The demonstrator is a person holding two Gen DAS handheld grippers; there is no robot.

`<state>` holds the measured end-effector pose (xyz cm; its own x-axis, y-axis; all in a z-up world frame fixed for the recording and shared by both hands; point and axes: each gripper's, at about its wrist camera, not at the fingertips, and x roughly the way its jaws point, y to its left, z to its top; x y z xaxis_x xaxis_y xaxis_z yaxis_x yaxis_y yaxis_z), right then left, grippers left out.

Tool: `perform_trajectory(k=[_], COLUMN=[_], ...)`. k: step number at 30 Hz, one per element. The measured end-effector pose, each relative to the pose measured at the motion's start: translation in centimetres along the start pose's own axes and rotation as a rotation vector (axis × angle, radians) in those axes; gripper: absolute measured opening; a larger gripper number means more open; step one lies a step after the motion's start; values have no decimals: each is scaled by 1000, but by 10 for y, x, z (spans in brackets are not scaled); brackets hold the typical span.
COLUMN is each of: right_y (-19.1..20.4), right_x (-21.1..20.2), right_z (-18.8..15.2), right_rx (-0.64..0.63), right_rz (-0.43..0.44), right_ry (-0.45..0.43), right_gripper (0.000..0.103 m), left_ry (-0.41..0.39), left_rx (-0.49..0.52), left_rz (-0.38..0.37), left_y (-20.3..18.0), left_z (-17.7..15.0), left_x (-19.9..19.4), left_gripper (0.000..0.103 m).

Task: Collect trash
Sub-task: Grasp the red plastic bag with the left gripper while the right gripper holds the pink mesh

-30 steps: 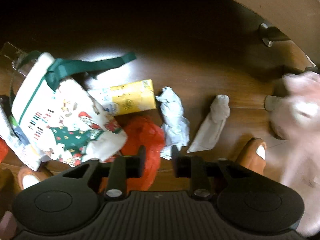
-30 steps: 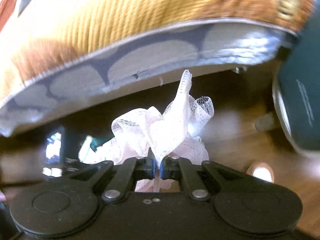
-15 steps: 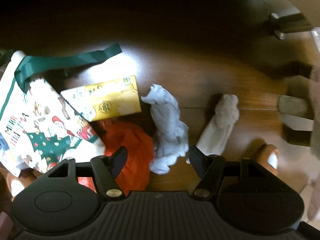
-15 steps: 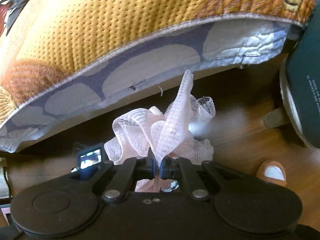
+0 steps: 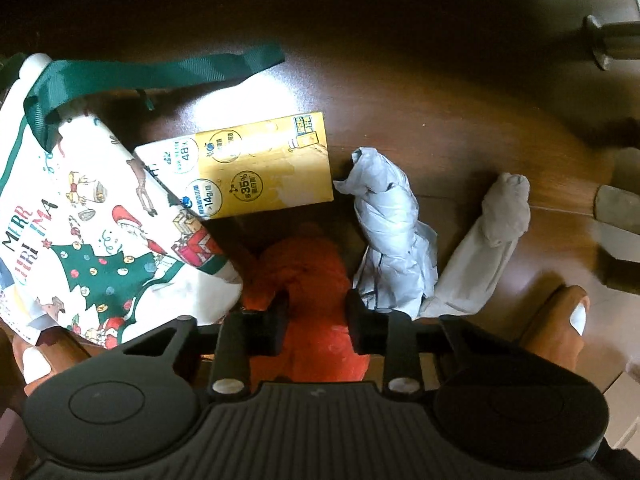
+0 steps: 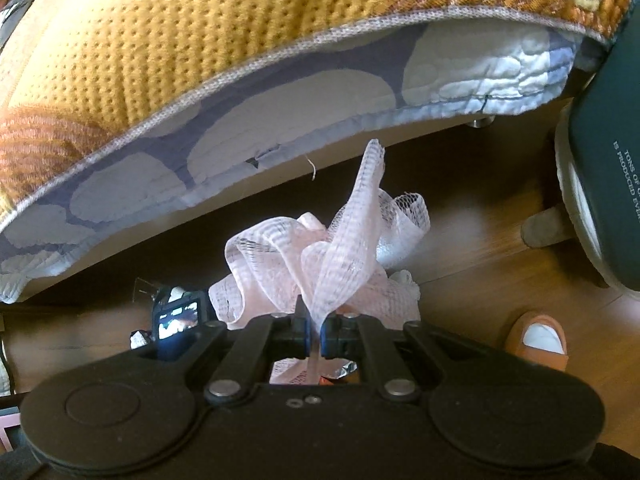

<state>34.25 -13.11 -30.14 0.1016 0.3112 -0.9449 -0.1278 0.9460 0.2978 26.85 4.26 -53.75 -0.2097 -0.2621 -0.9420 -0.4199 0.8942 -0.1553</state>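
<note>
On the floor point(image 5: 400, 92), going left to right, a Christmas bag point(image 5: 92, 216) is lying at the left, then a yellow carton point(image 5: 256, 168), an orange wad point(image 5: 308, 264), a white paper wad point(image 5: 392, 232) and a grey paper roll point(image 5: 488, 240). The left gripper point(image 5: 314, 312) is hanging partly open over the orange wad, holding nothing. The wad is looking soft and light; pinching its middle should work. The right gripper point(image 6: 314, 334) is squeezing pink netting point(image 6: 324, 256), which is light and floppy.
</note>
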Motion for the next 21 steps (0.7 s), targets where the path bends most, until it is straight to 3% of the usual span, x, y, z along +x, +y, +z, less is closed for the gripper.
perform_trajectory(k=[11, 21], right_y=[0, 12], right_x=[-17, -62], right_z=[-1, -26], right_rx=[-1, -42], right_rz=[12, 13], right_ry=[-40, -127], right_gripper=[5, 5], left_ry=[-59, -222], left_rx=[24, 40], left_rz=[-11, -18], left_y=[5, 6], left_z=[-26, -72], left_x=[-58, -175], left_gripper=[23, 23])
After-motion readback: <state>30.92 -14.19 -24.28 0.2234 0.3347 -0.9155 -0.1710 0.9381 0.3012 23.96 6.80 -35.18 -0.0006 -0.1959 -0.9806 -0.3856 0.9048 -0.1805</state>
